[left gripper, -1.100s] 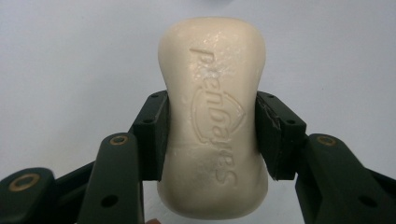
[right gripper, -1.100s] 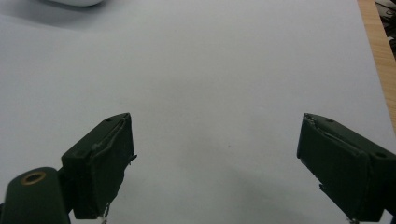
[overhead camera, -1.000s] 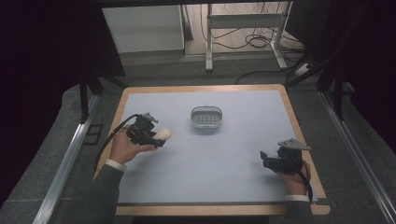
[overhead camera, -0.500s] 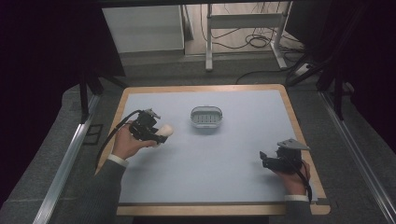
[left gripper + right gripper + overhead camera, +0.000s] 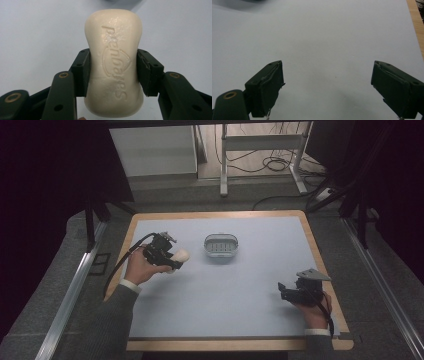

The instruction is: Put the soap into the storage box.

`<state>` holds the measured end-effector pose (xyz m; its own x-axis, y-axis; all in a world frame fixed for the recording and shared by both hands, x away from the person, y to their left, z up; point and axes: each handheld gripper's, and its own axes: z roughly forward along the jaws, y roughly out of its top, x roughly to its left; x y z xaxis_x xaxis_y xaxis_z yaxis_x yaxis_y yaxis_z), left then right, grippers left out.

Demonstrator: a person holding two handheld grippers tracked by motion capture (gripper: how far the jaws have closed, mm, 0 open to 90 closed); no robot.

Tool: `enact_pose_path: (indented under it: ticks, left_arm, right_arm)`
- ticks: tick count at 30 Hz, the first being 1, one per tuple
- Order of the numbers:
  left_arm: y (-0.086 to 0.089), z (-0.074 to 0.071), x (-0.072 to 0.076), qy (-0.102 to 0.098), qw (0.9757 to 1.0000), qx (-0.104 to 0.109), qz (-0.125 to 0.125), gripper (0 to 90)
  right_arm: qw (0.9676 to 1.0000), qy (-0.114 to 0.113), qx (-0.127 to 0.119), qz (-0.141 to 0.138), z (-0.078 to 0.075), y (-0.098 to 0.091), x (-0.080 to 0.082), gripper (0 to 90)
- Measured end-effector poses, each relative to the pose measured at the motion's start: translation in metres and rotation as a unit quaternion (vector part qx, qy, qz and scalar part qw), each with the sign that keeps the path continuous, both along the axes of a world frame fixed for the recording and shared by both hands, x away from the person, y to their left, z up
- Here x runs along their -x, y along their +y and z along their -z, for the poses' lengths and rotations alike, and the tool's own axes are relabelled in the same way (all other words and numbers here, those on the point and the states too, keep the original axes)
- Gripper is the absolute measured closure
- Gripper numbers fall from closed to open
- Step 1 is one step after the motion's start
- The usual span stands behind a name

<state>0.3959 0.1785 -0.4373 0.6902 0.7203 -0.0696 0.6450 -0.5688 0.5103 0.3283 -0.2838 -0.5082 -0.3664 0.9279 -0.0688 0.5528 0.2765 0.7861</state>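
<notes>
Left claw [image 5: 113,72] is clamped on the soap [image 5: 113,62]: we see both pads pressed against the bar's long sides at its waist, with the embossed face toward the camera. Bar ends stick out past the pads front and back. In the high view our left claw [image 5: 172,260] sits over the counter's [image 5: 225,295] left part, near the left edge and about level with the dish [image 5: 221,245], with the soap [image 5: 180,255] poking out of it toward the dish. Soap and dish are apart, with bare counter between them. We can't tell from these views if the bar is touching the counter surface or is held just off it. Left hand [image 5: 140,270] wraps the claw body, and a cable loops from it back toward the left edge.

Dish is a small grey oval tray with a slotted floor, sitting near the middle of the counter's far half.

Right claw [image 5: 327,87] is wide open with nothing between the pads, just bare counter ahead of it. In the high view our right claw [image 5: 284,291] is near the counter's near right corner, pointing left across the counter, grey plate on top, right hand [image 5: 315,312] behind it. It's well apart from the soap and the dish.
</notes>
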Motion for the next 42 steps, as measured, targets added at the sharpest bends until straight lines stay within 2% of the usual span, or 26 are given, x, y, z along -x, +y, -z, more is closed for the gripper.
enact_pose_path:
  ticks: [15,24,31,42]
  left_arm:
    - [-0.022,-0.003,-0.013,-0.002,0.9998,-0.012,0.019,49.5]
    - [-0.034,-0.011,-0.021,-0.011,0.9996,-0.007,0.024,49.5]
    - [-0.04,-0.011,-0.031,-0.004,0.9994,-0.014,0.031,49.5]
    - [-0.044,-0.009,-0.045,0.007,0.9994,0.01,0.032,49.5]
  right_arm:
    - [1.0,0.0,0.0,-0.001,0.0,-0.001,0.0,10.7]
    - [1.0,0.0,0.001,0.0,0.001,-0.001,0.0,10.7]
    - [1.0,0.0,0.0,0.0,0.002,-0.001,0.0,10.7]
    - [1.0,0.001,0.001,0.0,0.002,-0.002,-0.001,10.7]
